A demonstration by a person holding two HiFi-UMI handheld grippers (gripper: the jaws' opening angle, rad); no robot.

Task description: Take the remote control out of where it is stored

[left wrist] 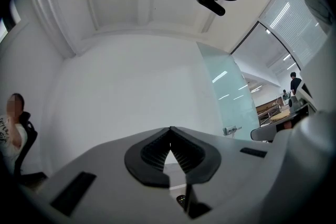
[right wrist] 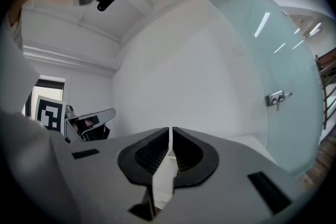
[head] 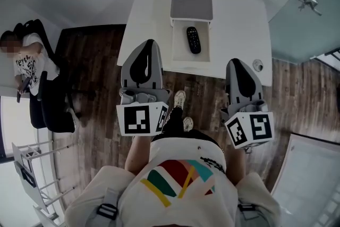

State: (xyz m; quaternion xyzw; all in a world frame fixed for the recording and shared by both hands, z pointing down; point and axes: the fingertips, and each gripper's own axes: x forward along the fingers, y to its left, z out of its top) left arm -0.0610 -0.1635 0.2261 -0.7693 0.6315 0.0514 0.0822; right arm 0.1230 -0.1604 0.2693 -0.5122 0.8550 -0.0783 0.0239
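Remote control point(head: 193, 40) flat in open drawer point(head: 177, 48) on counter point(head: 239, 13), exposed for pickup. Left hand-held gripper point(head: 149, 46) and right hand-held gripper point(head: 236, 64) short of drawer, either side of it — jaws closed, empty, probably not yet committed to a grasp.

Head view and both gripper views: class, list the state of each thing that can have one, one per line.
Drawer: pulled open.
Remote control: lying flat inside the drawer, not gripped.
Left gripper: shut, empty.
Right gripper: shut, empty.
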